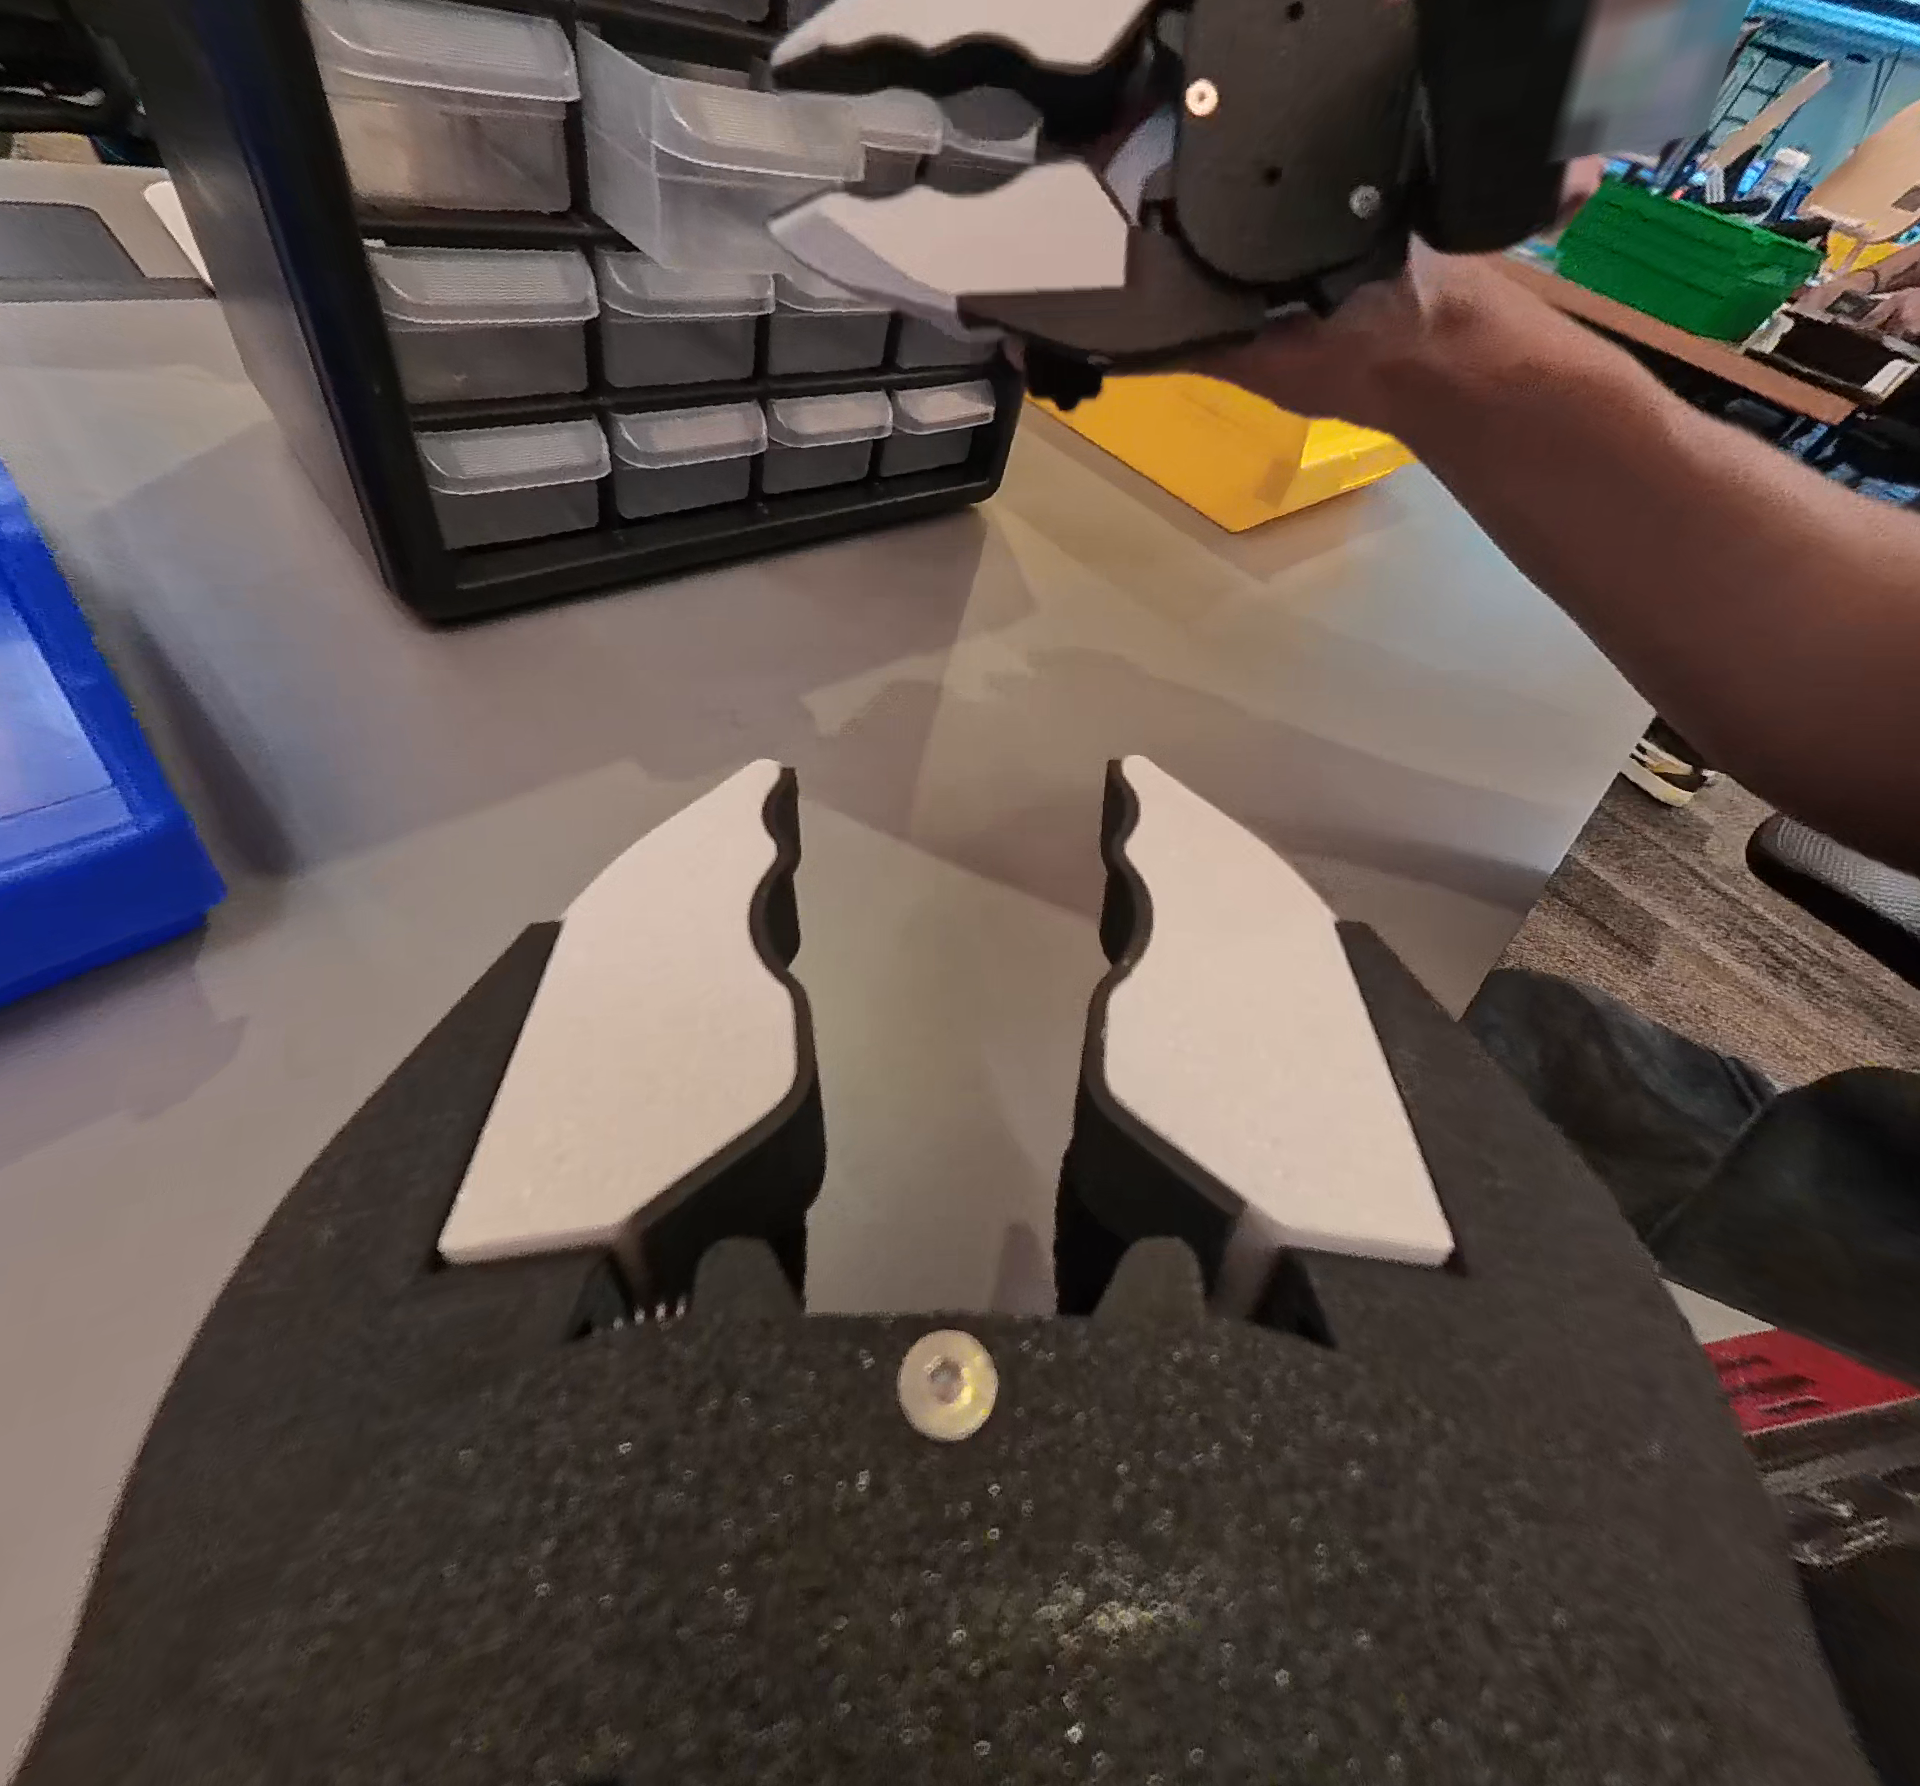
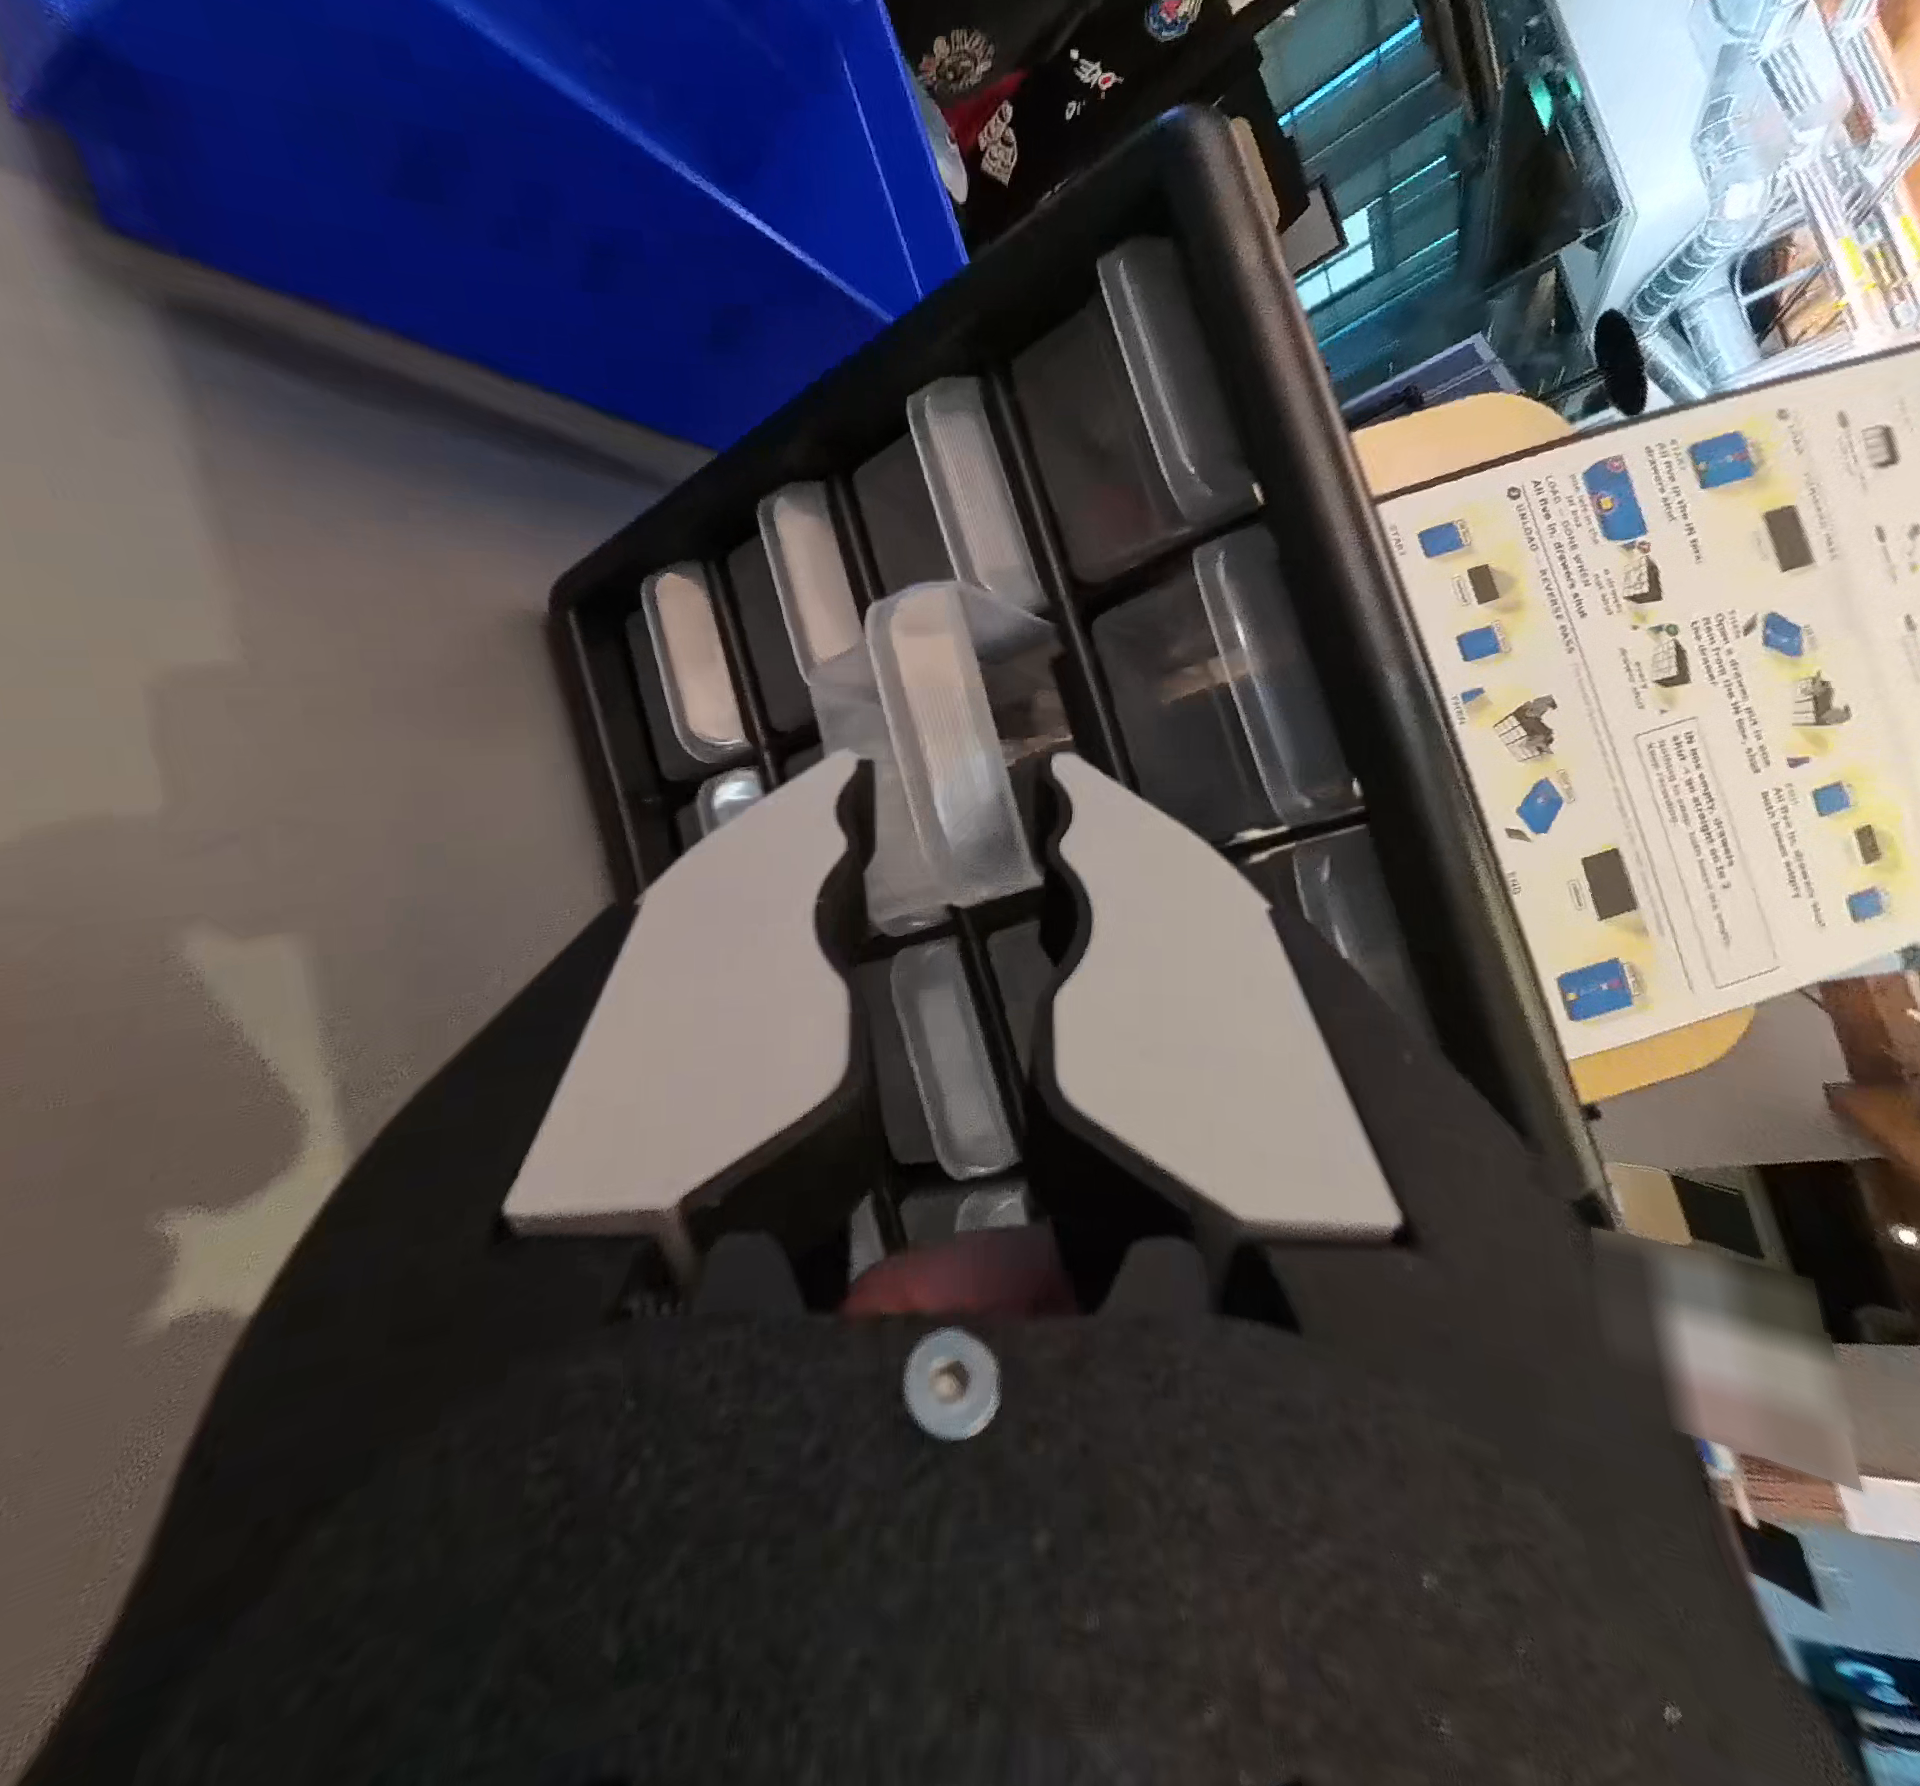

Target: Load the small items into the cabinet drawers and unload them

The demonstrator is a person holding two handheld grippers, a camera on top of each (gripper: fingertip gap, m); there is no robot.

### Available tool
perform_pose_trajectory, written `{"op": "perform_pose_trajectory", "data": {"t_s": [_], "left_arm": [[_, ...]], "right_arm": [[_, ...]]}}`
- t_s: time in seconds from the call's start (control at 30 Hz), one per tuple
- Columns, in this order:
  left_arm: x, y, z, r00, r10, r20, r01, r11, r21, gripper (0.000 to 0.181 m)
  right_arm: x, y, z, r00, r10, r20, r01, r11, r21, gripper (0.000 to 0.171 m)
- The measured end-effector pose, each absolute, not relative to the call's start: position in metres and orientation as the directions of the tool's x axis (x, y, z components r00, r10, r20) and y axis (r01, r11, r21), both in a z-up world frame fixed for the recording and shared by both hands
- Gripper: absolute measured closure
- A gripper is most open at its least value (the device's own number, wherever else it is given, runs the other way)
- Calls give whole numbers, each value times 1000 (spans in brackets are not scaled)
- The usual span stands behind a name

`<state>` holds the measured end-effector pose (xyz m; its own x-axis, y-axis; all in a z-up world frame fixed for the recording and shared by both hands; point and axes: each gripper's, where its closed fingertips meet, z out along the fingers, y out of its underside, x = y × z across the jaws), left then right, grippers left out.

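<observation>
Straddling a clear drawer (image 2: 940, 780), the right hand-held gripper (image 2: 956, 791) has its fingers at the drawer's handle; whether they actually pinch it cannot be told through the blur. That drawer juts from the black cabinet (image 2: 1340, 531), whose far rows are cut off. Low over the grey table (image 1: 644, 676), the left hand-held gripper (image 1: 951, 780) is spread apart, holding nothing. From it, the cabinet sits at 11 o'clock, a blue bin (image 1: 94, 832) at 9, partly out of frame, and a yellow box (image 1: 1236, 458) at 1, half hidden by the person's arm (image 1: 1621, 531). No small items can be made out.
</observation>
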<state>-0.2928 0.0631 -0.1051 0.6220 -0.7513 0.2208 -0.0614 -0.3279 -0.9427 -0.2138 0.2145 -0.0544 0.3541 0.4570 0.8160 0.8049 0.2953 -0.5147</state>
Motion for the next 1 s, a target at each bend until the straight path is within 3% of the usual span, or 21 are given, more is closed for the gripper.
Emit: {"op": "perform_pose_trajectory", "data": {"t_s": [0.13,0.43,0.57,0.73,0.87,1.0], "left_arm": [[-295,63,-107,635,-747,195,-82,-317,-945,126],[-297,65,-103,610,-742,279,-11,-360,-933,126],[-299,65,-103,604,-737,302,6,-375,-927,126],[-305,67,-103,629,-728,271,-9,-356,-934,126],[-300,65,-103,618,-738,270,-13,-353,-935,126],[-298,64,-104,620,-743,253,-31,-346,-938,126]], "right_arm": [[-210,220,-58,289,452,844,845,295,-447,150],[-211,198,-53,303,463,833,816,325,-478,150],[-213,175,-39,437,536,723,683,326,-654,142],[-193,173,-46,662,643,386,416,112,-902,134],[-189,189,-69,738,662,129,219,-55,-974,124],[-200,200,-79,720,694,30,143,-106,-984,120]]}}
